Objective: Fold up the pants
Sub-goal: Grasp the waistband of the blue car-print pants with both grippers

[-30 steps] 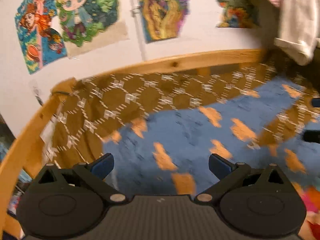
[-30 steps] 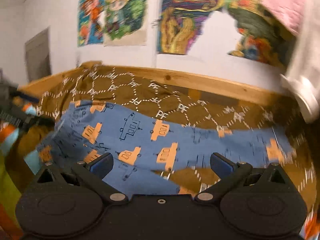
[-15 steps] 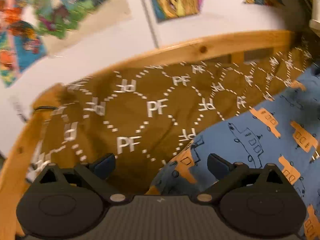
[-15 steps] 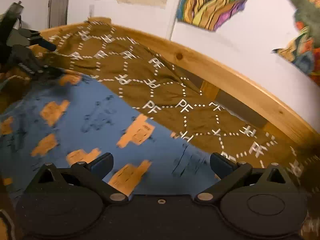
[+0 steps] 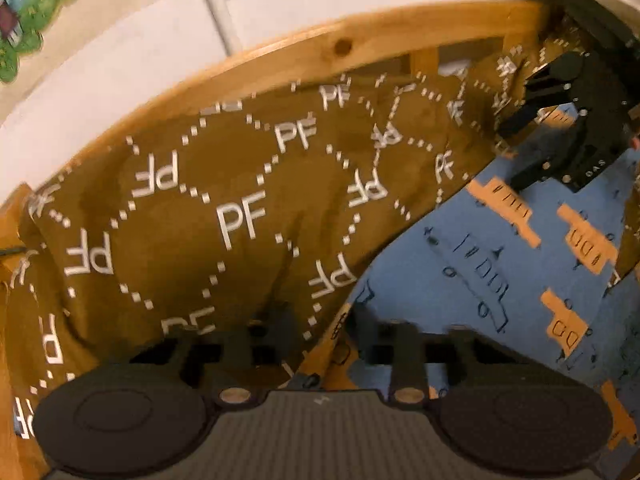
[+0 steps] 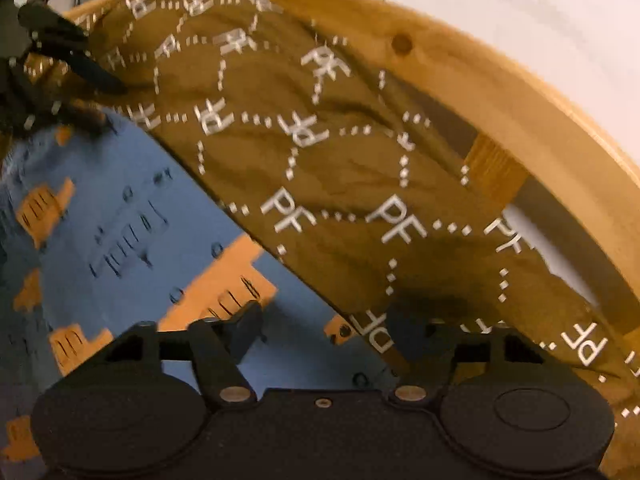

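Blue pants (image 5: 500, 264) with orange truck prints lie flat on a brown "PF" blanket (image 5: 224, 208); they also show in the right wrist view (image 6: 120, 220). My left gripper (image 5: 320, 332) is low over the pants' far-left edge, its jaws partly closed around the fabric edge, which is blurred. My right gripper (image 6: 324, 328) is low over the pants' far edge, jaws still apart with the edge between them. The right gripper shows in the left wrist view (image 5: 560, 136); the left gripper shows in the right wrist view (image 6: 48, 60).
A wooden bed rail (image 5: 304, 56) curves behind the blanket, also in the right wrist view (image 6: 480, 92). A white wall with colourful posters (image 5: 32, 20) stands behind it.
Both grippers have dropped down and forward onto the pants' far edge. The jaws of both have narrowed from wide open, the left more than the right.
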Demonstrator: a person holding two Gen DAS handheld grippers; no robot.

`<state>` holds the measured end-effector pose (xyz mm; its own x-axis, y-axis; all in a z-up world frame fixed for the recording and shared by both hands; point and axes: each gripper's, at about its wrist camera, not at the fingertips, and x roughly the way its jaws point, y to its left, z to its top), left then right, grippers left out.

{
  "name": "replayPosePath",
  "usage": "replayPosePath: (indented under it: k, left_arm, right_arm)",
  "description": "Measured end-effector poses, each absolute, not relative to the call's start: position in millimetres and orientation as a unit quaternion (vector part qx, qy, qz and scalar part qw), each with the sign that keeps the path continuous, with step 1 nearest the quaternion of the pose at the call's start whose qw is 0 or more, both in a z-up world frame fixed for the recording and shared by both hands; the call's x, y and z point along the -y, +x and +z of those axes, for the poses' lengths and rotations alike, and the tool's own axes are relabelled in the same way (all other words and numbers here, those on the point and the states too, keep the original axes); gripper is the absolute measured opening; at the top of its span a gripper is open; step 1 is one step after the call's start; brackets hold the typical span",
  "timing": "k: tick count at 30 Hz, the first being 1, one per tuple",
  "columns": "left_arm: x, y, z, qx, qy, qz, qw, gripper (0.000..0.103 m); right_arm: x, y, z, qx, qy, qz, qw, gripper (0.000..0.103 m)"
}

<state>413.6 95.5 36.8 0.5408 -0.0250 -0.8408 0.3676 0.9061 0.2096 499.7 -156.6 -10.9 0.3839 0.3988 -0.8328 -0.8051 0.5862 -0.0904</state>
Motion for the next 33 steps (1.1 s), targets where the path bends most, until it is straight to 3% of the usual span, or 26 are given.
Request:
replayPosePath:
  k: [1, 3, 5, 8, 11, 16, 22, 25, 26, 27, 29, 33]
  left_arm:
    - [-95, 416, 35, -0.472, 0.182, -0.115, 0.855, 0.017]
    - [-93, 415, 34, -0.472, 0.18, -0.117, 0.855, 0.007]
    - [-90, 412, 35, -0.465, 0.179, -0.116, 0.859, 0.001]
    - [-85, 407, 37, -0.454, 0.177, -0.083, 0.869, 0.0]
    - [-76, 399, 43, -0.428, 0.193, -0.053, 0.882, 0.0]
    - [-74, 396, 61, -0.382, 0.209, -0.018, 0.9, 0.0]
    - [-84, 425, 46, -0.395, 0.201, -0.009, 0.896, 0.002]
    - [-94, 426, 38, -0.401, 0.189, -0.022, 0.896, 0.013]
    - [-98, 425, 41, -0.398, 0.186, -0.026, 0.898, 0.023]
    - [-103, 423, 44, -0.394, 0.181, -0.033, 0.901, 0.03]
    - [-113, 418, 52, -0.384, 0.171, -0.04, 0.907, 0.047]
    - [-129, 413, 62, -0.396, 0.146, -0.062, 0.904, 0.048]
  right_arm:
    - [156, 502, -14, -0.414, -0.253, 0.384, 0.785, 0.067]
    - [158, 503, -20, -0.432, -0.26, 0.395, 0.768, 0.047]
    - [159, 502, -23, -0.434, -0.271, 0.393, 0.764, 0.037]
    - [161, 497, -18, -0.408, -0.288, 0.385, 0.776, 0.002]
    - [163, 491, -9, -0.383, -0.287, 0.379, 0.792, 0.001]
    - [162, 495, 10, -0.332, -0.286, 0.357, 0.825, 0.0]
    - [154, 515, 13, -0.308, -0.265, 0.31, 0.859, 0.0]
    - [146, 520, -2, -0.325, -0.276, 0.309, 0.85, 0.004]
    - [148, 520, -3, -0.325, -0.271, 0.315, 0.849, 0.014]
    - [151, 520, -1, -0.326, -0.261, 0.324, 0.849, 0.033]
    - [157, 521, 5, -0.325, -0.238, 0.348, 0.847, 0.052]
    - [156, 527, 16, -0.314, -0.226, 0.373, 0.844, 0.056]
